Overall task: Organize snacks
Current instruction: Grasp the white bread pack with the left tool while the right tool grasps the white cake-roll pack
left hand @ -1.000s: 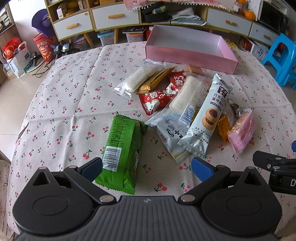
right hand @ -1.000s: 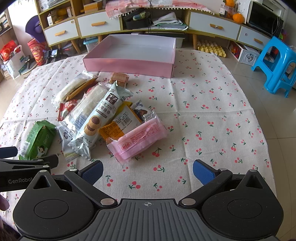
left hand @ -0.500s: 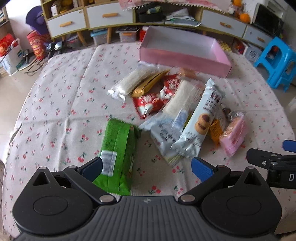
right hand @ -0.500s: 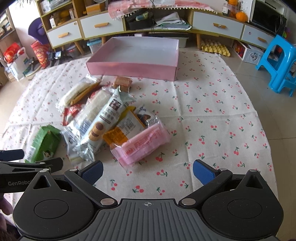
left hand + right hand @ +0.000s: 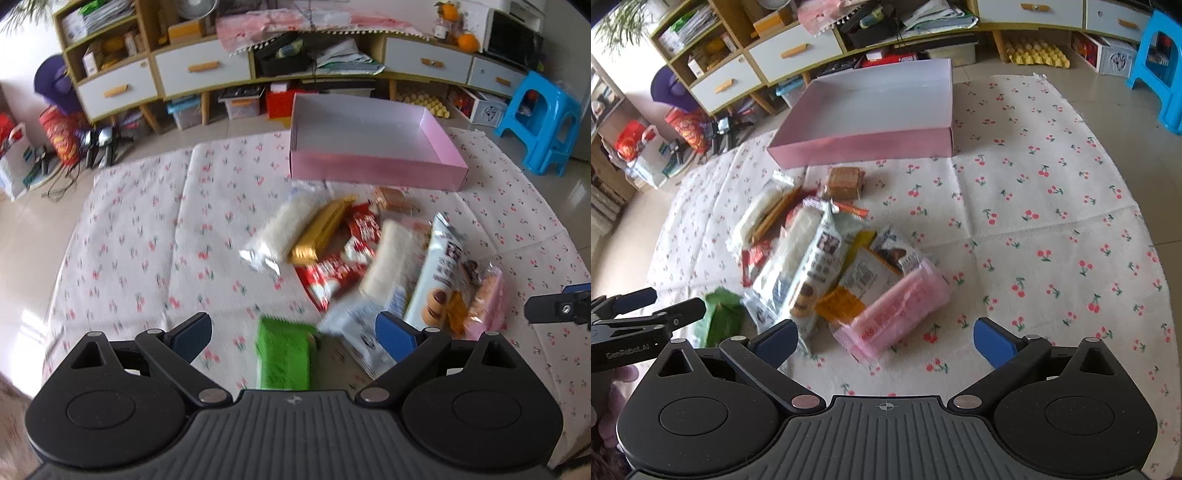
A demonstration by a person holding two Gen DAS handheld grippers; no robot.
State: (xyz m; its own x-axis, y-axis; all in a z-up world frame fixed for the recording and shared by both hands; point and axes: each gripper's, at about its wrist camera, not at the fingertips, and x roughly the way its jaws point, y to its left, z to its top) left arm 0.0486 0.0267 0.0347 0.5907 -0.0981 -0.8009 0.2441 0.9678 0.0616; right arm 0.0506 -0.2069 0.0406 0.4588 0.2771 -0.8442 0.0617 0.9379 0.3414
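Note:
A pile of wrapped snacks (image 5: 369,254) lies on the cherry-print tablecloth (image 5: 147,240). Behind it stands an empty pink box (image 5: 376,166) (image 5: 864,147). My left gripper (image 5: 293,339) is open and its jaws are closing. A green packet (image 5: 284,354) lies between its fingers, and the pads are clear of it. My right gripper (image 5: 884,343) is open just short of a pink packet (image 5: 897,306) at the pile's near right. Each gripper shows at the edge of the other's view: the left gripper (image 5: 672,302) and the right gripper (image 5: 554,297).
A low cabinet with drawers (image 5: 203,70) and cluttered shelves runs along the back. A blue plastic stool (image 5: 543,122) stands at the right, and bags (image 5: 59,136) sit on the floor at the left. The tablecloth right of the pile (image 5: 1052,221) is bare.
Both grippers have risen and shifted, with the views tilting up. The green packet now sits centred between the left fingers, which stand slightly narrower. The pink packet sits nearer the right gripper's centre.

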